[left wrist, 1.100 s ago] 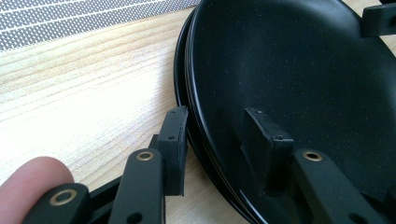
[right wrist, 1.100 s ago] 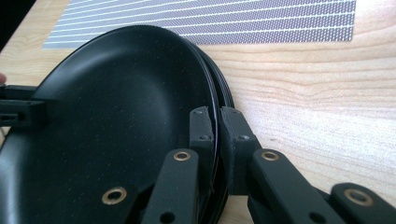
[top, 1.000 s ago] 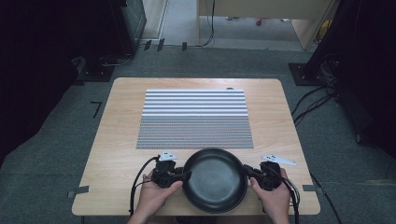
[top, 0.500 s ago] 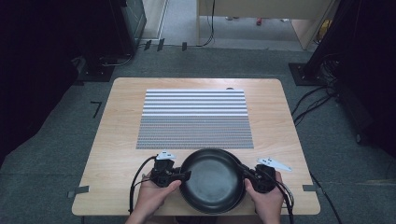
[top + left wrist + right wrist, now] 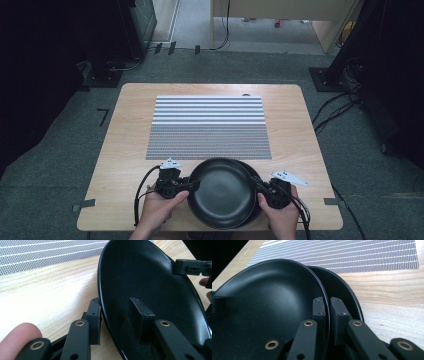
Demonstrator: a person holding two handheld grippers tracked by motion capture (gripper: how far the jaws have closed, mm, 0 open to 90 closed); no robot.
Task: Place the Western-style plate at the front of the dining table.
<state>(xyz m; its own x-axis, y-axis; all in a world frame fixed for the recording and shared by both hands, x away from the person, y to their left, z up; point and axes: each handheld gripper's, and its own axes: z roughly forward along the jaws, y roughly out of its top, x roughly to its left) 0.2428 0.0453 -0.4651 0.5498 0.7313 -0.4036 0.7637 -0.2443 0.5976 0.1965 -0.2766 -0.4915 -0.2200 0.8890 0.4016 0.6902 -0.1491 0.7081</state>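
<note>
Left gripper, right gripper: jaws nearly closed, each pinching rim of upper round black plate. Second black plate just beneath, offset. Both nearer than striped grey mat. Judged: separation begun, placing left.

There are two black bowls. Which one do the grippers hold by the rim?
The upper bowl: the left gripper and right gripper each pinch its rim. The lower bowl peeks out beneath, on the right.
</note>
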